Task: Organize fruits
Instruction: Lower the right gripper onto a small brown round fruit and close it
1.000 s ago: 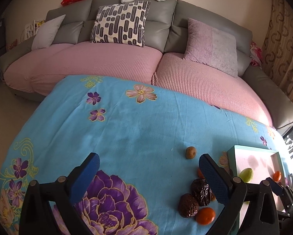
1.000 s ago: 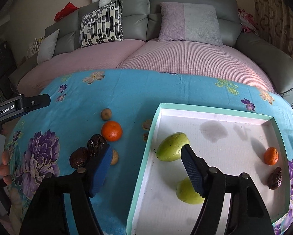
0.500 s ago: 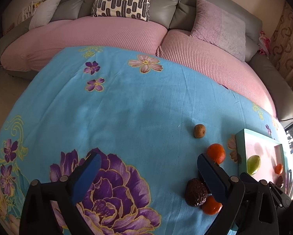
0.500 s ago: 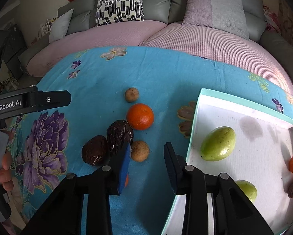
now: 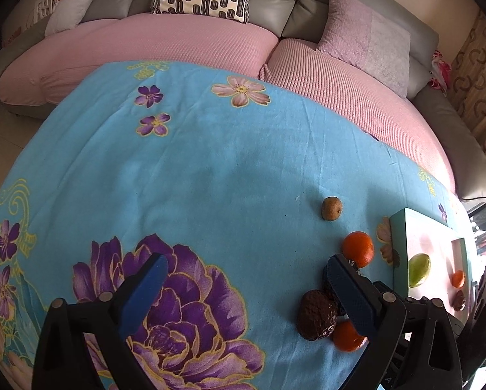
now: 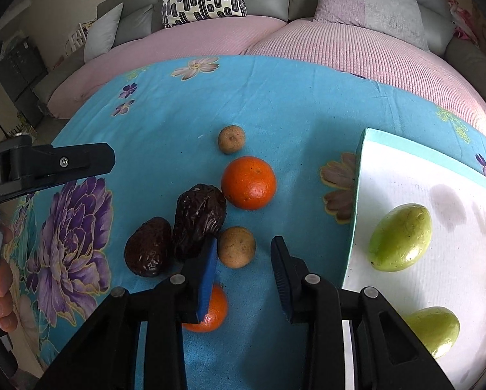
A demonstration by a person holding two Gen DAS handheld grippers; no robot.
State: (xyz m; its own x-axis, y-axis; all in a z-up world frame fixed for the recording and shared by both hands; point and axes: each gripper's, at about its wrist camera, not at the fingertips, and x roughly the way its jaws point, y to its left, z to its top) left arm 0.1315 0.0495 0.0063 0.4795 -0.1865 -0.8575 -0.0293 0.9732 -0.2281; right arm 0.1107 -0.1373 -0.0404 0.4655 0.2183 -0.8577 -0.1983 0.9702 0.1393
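Only my right wrist view shows the small round brown fruit (image 6: 236, 247) at lower centre, just ahead of the empty, part-open right gripper (image 6: 244, 255), beside wrinkled dates (image 6: 199, 216), with "t.AI" lettering at left edge; my left gripper (image 5: 248, 274) is spread wide over floral cloth (image 5: 194, 169).

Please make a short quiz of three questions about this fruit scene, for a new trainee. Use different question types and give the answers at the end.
1. True or false: the right hand-held gripper is shut on an orange.
2. How many green fruits lie in the tray? A) one B) two C) four
3. Fill in: the small brown fruit just ahead of the right hand-held gripper lies on the ____ cloth.

Key: 1 false, it is open and holds nothing; 2 B, the upper green fruit and the lower green fruit; 3 blue.
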